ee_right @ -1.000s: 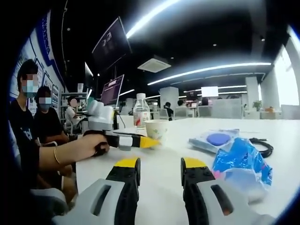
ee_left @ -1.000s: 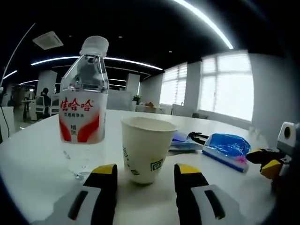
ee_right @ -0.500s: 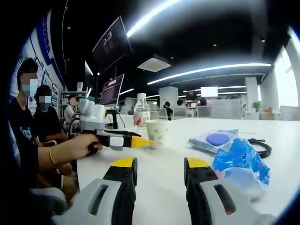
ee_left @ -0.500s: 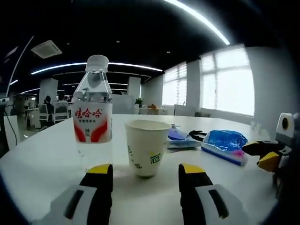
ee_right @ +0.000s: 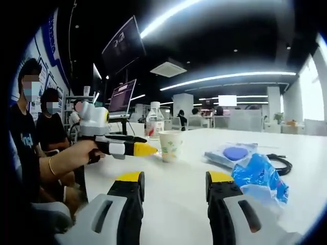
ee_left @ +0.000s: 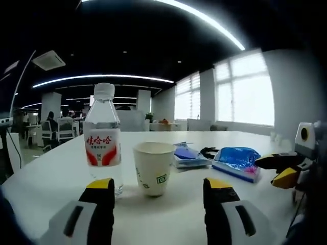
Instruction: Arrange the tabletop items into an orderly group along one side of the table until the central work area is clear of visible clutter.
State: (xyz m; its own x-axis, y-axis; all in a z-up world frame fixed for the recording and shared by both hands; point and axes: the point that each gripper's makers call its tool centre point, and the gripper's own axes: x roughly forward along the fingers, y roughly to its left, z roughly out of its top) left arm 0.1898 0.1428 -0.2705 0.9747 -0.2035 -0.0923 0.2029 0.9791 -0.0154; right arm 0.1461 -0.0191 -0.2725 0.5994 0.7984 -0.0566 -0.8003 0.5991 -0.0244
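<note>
Pictured in the left gripper view, left to right across the white round tabletop (ee_left: 46,178): a clear plastic water bottle with a red-and-white label and white cap (ee_left: 103,140), upright; just beside it a cream paper cup with small green marks (ee_left: 153,167), also upright; further back a flat blue-and-purple packet (ee_left: 188,154) with a coiled black cable (ee_left: 208,151) close by; then a crinkled blue plastic bag with a pink edge (ee_left: 239,161). Left gripper (ee_left: 158,190) low and short of the cup, yellow-tipped jaws spread wide, nothing between them. Right gripper (ee_left: 281,170) entering from the right edge near the blue bag, tips parted, nothing visibly held.

In the right gripper view, a person's hand (ee_right: 76,155) at left carrying the left gripper (ee_right: 140,149) beside the bottle (ee_right: 154,121) and cup (ee_right: 170,145). Right gripper (ee_right: 173,181) jaws wide apart and empty, over bare tabletop (ee_right: 168,204), blue bag (ee_right: 260,176) just to the right.

Tidying judged barely begun: bottle and cup paired (perhaps the start of a group), packet, cable and bag loose across the middle, all yet to be lined up along one side.
</note>
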